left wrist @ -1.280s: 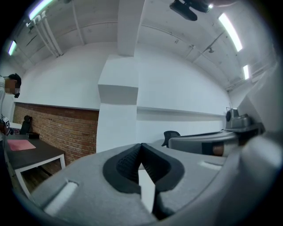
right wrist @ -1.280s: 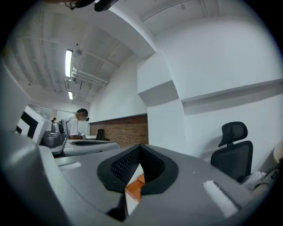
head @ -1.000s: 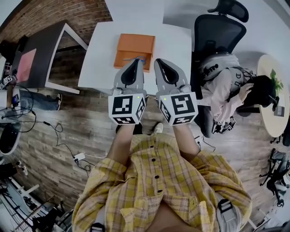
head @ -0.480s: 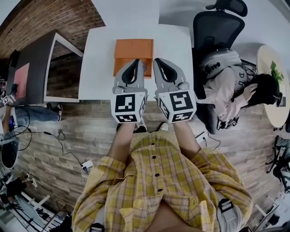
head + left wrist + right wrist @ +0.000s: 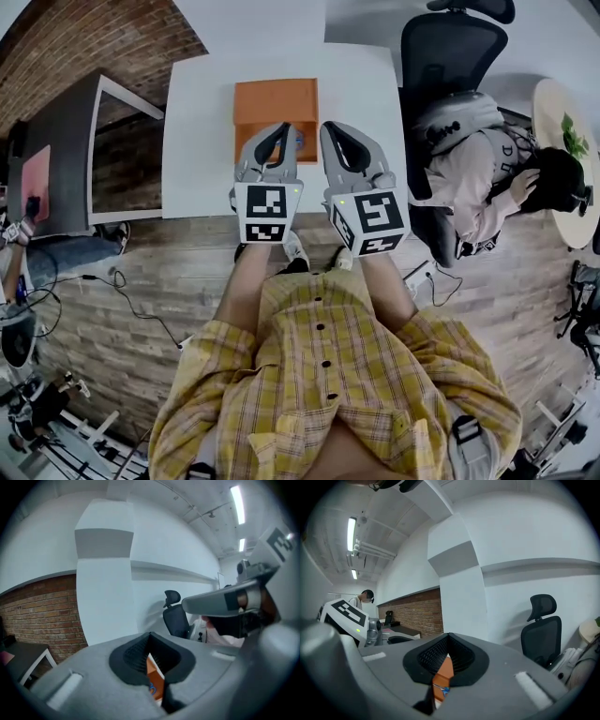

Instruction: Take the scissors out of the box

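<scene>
Box (image 5: 275, 98): orange, on wht table (image 5: 197, 131) | flr (image 5: 131, 253): wood | wall (image 5: 94, 42): brick

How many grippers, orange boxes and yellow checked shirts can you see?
Grippers: 2, the left gripper and the right gripper
Orange box: 1
Yellow checked shirt: 1
Total: 4

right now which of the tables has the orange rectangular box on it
The white rectangular table straight ahead holds the orange rectangular box; the dark grey desk at left and pale round table at right do not.
</scene>
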Action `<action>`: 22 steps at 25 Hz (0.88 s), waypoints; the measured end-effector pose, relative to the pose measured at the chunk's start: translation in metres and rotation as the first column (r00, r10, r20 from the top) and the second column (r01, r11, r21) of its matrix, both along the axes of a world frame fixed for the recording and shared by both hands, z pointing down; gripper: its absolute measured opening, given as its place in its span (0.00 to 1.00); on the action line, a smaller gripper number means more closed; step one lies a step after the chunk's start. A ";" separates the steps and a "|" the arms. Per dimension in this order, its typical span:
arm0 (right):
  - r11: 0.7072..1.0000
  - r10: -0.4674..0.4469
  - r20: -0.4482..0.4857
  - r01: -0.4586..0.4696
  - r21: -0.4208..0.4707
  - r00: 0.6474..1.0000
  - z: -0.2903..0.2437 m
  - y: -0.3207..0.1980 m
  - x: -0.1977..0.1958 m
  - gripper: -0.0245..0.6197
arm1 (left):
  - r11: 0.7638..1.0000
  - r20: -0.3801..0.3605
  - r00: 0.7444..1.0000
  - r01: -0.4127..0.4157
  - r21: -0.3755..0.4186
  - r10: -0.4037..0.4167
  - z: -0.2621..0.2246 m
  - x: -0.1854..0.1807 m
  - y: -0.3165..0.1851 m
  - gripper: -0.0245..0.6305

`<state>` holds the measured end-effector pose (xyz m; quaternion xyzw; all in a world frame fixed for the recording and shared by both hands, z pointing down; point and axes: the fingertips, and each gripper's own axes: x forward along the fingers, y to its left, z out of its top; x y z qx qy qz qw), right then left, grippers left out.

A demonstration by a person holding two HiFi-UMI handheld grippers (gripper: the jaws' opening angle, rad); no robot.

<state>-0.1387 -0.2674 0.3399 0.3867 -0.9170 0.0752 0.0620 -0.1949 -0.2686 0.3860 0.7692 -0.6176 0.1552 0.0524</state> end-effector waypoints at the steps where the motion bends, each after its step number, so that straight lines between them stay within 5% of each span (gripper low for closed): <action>1: 1.000 0.007 -0.002 -0.007 -0.006 1.000 0.004 -0.002 0.000 0.05 | 1.000 0.011 1.000 -0.015 -0.020 0.015 0.008 -0.001 -0.003 0.04; 10: 0.997 0.047 -0.032 -0.049 -0.054 0.998 0.030 -0.012 -0.004 0.05 | 0.977 0.099 0.983 -0.134 -0.168 0.152 0.069 -0.007 -0.021 0.04; 22: 0.993 0.079 -0.055 -0.084 -0.088 0.995 0.047 -0.020 0.001 0.05 | 0.899 0.217 0.904 -0.286 -0.331 0.368 0.133 0.003 -0.036 0.04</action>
